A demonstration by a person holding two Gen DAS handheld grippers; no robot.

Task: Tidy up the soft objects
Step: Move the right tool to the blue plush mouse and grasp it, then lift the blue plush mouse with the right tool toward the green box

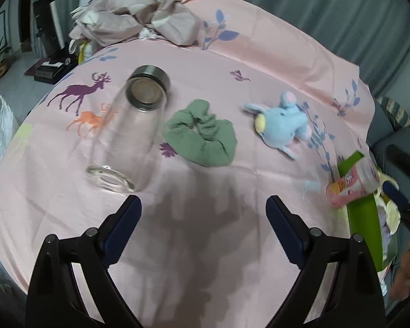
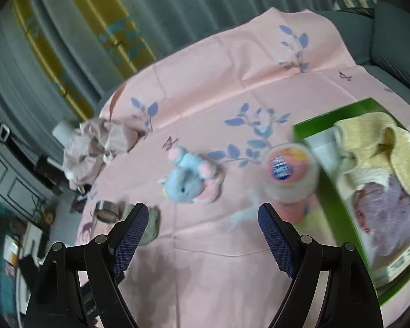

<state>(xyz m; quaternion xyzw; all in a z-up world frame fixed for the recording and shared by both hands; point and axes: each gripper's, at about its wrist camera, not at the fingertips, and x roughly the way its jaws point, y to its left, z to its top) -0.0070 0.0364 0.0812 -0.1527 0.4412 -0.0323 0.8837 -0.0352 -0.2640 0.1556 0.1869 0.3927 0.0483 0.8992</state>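
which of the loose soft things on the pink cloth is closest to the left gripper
The green scrunchie: it lies just ahead of the open left gripper, while the blue plush elephant lies farther off to the right.

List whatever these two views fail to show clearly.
- Green box: left wrist view, cut off by the frame edge; contents mostly unseen.
- Green scrunchie: right wrist view, largely hidden behind a gripper finger.
- Pink cup: label unreadable from motion blur in both views.
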